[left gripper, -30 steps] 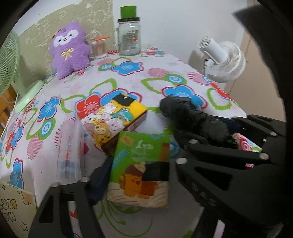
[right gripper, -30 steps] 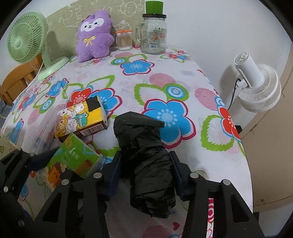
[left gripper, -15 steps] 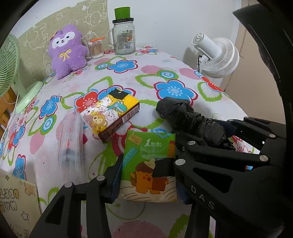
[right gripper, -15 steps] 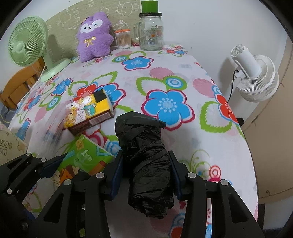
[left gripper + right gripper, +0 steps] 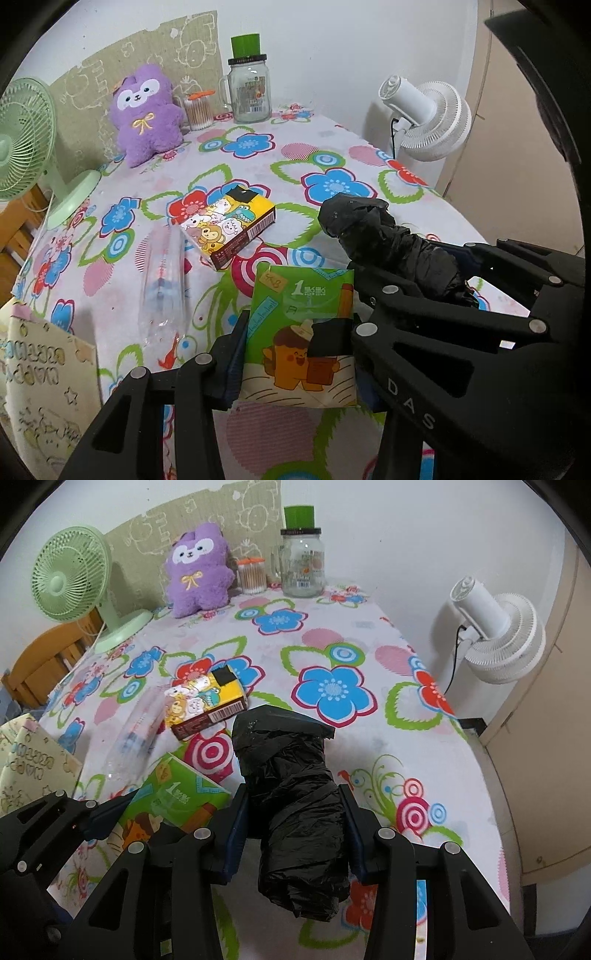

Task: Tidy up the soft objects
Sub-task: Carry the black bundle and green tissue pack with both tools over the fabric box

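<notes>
Bright, even light; fisheye-warped edges

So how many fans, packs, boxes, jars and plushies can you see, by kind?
Fans: 2, green fan and white fan
Soft packs: 2, green tissue pack and black bag roll
Boxes: 1, yellow cartoon box
Jars: 2, glass jar and swab jar
Plushies: 1, purple plush
Total: 8

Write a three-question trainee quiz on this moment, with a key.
1. True or false: the left gripper holds the green tissue pack.
2. What does the right gripper hold? A) purple plush B) black plastic bundle C) glass jar
3. Name the item lying on the tablecloth just left of the yellow cartoon box.

Key: 1 true; 2 B, the black plastic bundle; 3 the clear plastic bottle.
</notes>
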